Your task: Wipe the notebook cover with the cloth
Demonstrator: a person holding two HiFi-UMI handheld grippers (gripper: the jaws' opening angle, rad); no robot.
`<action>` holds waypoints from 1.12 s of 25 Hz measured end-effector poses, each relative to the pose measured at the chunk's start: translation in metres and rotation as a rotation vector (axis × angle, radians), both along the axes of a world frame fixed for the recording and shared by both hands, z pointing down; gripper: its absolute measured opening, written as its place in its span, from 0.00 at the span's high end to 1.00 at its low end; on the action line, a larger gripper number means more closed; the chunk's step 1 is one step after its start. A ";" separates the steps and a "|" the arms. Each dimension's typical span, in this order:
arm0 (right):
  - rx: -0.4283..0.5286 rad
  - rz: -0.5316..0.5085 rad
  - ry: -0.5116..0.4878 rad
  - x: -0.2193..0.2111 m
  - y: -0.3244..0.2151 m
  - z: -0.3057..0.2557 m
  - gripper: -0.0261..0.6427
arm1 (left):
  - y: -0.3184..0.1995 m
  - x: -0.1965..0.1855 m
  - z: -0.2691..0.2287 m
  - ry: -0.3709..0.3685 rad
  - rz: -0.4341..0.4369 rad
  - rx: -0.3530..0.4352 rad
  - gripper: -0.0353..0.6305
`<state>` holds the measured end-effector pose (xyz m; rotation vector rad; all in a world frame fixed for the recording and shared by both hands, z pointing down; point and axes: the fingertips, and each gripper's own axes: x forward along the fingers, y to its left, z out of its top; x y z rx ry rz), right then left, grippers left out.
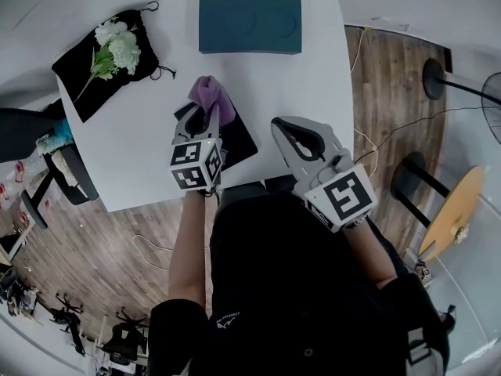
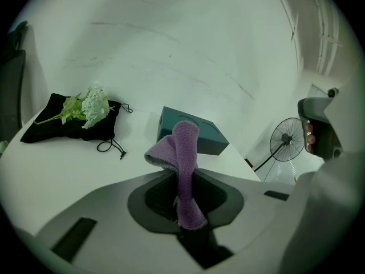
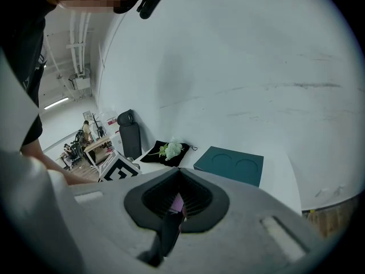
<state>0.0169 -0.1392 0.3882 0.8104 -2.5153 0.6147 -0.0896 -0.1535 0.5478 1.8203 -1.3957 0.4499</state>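
Note:
A purple cloth (image 1: pixel 211 96) sticks up from between the jaws of my left gripper (image 1: pixel 205 110), which is shut on it. The gripper hovers over a black notebook (image 1: pixel 239 139) that lies tilted on the white table (image 1: pixel 141 155). In the left gripper view the cloth (image 2: pixel 185 150) stands folded out of the left gripper (image 2: pixel 185 178); the notebook is hidden there. My right gripper (image 1: pixel 283 125) is to the right of the notebook, shut and holding nothing. In the right gripper view its jaws (image 3: pixel 179 173) meet, and a bit of purple cloth (image 3: pixel 175 201) shows through the gap behind them.
A teal box (image 1: pixel 249 23) lies at the table's far edge. A black pouch (image 1: pixel 86 73) with white flowers (image 1: pixel 117 45) lies at the far left. Chairs stand left of the table, a fan stand (image 1: pixel 438 77) and a round stool (image 1: pixel 450 210) on the wooden floor to the right.

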 end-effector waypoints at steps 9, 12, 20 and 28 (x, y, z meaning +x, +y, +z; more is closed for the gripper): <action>-0.007 -0.008 0.017 0.003 -0.002 0.008 0.96 | -0.005 0.001 0.025 -0.022 0.002 -0.042 0.85; -0.010 -0.007 0.020 0.005 -0.002 0.009 0.96 | -0.006 0.000 0.031 -0.032 -0.002 -0.056 0.85; -0.014 -0.018 0.021 0.004 -0.004 0.013 0.96 | -0.002 -0.005 0.047 -0.052 -0.019 -0.080 0.85; -0.016 -0.020 0.019 0.005 -0.003 0.014 0.96 | -0.003 -0.005 0.052 -0.086 0.009 -0.070 0.85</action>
